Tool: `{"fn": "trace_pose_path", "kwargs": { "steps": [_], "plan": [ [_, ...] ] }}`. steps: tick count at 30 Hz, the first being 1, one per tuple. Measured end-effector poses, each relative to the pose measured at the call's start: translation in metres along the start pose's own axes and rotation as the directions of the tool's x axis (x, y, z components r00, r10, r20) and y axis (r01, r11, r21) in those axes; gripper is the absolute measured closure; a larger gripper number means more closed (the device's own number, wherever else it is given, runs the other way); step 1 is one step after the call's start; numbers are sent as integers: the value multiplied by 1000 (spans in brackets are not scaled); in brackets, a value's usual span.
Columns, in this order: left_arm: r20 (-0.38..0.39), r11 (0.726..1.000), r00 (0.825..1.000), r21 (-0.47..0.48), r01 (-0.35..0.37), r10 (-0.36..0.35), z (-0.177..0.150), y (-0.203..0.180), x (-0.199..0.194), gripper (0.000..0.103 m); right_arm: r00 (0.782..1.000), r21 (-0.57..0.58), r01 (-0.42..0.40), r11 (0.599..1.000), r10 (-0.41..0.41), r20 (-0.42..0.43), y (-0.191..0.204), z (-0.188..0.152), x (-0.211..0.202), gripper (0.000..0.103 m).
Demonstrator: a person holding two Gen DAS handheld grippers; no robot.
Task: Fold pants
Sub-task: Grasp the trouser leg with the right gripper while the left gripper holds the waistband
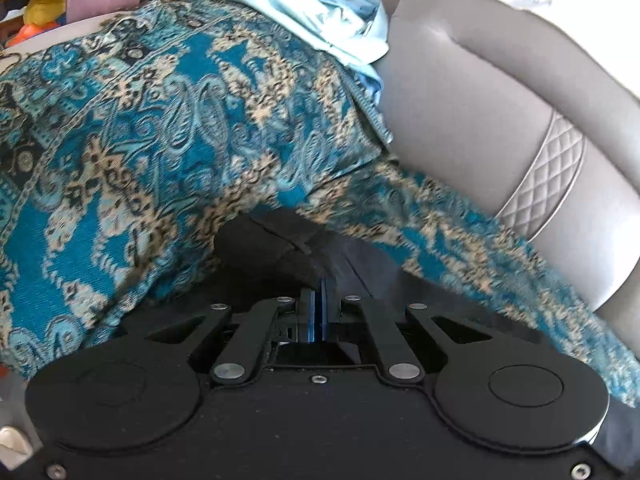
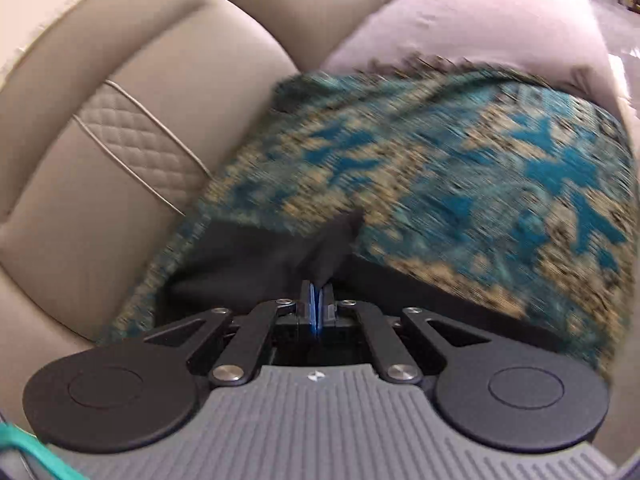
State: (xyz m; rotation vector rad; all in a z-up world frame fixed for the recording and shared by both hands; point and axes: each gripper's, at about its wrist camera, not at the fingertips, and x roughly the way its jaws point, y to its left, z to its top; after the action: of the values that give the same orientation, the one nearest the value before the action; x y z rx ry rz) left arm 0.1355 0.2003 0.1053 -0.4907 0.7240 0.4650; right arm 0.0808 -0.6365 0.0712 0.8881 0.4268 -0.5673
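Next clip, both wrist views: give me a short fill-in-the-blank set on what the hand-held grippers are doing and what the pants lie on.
1. The left hand-held gripper is shut on the ____ pants.
2. The pants lie on a patterned throw whose main colour is ____.
3. The right hand-held gripper is ____ on a fold of the pants.
4. The throw covers a beige ____ with a quilted stripe.

Missing words: black; blue; shut; sofa
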Motion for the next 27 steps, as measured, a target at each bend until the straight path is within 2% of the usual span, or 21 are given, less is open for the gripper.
{"fn": "trace_pose_path", "kwargs": {
  "steps": [2, 4, 5, 7, 8, 9, 10, 11, 13, 15, 16, 19, 21, 24, 27],
  "plan": [
    [-10, 1000, 1000, -4, -4, 4, 5, -5, 8, 100, 1000, 8, 17, 1000, -17, -16, 4, 4, -3, 100],
    [-4, 1000, 1000, -12, -9, 9, 21, -20, 18, 100, 1000, 6, 6, 1000, -6, -23, 25, 14, -3, 100],
    [3, 1000, 1000, -11, -9, 9, 29, -28, 21, 100, 1000, -5, -16, 1000, 16, -15, 40, 21, -2, 101],
    [43, 1000, 999, -10, 14, -14, 50, -46, 15, 100, 991, -18, -131, 991, 132, 32, 71, 37, -19, 101],
    [65, 999, 997, -20, 36, -34, 57, -50, 9, 100, 972, -23, -224, 974, 225, 72, 84, 45, -34, 101],
    [92, 997, 994, -31, 69, -66, 64, -52, 0, 100, 934, -42, -334, 942, 337, 119, 93, 50, -52, 101],
    [127, 994, 987, -33, 101, -96, 69, -53, -11, 100, 894, -80, -409, 909, 417, 162, 98, 52, -68, 101],
    [153, 993, 982, -25, 115, -110, 70, -53, -19, 100, 864, -147, -438, 887, 460, 204, 103, 52, -86, 101],
    [179, 992, 976, -6, 129, -126, 67, -47, -32, 100, 857, -216, -415, 884, 459, 234, 101, 48, -103, 101],
    [168, 993, 979, 2, 119, -118, 58, -34, -36, 102, 875, -210, -386, 899, 428, 224, 81, 41, -104, 101],
    [156, 994, 982, -2, 107, -106, 52, -26, -35, 102, 893, -191, -358, 914, 395, 215, 64, 35, -98, 101],
    [85, 998, 994, -10, 64, -63, 28, -3, -21, 102, 960, -132, -214, 968, 233, 157, 15, 12, -67, 101],
    [36, 999, 998, -17, 44, -43, 13, 7, -12, 102, 987, -65, -127, 990, 133, 93, -22, -9, -47, 101],
    [2, 999, 999, -29, 41, -41, -4, 19, -6, 102, 999, 3, -42, 999, 42, 29, -63, -33, -33, 101],
    [-2, 999, 1000, -26, 30, -30, -11, 25, -5, 102, 1000, 17, 2, 1000, -3, 27, -80, -44, -36, 101]
  ]
}}
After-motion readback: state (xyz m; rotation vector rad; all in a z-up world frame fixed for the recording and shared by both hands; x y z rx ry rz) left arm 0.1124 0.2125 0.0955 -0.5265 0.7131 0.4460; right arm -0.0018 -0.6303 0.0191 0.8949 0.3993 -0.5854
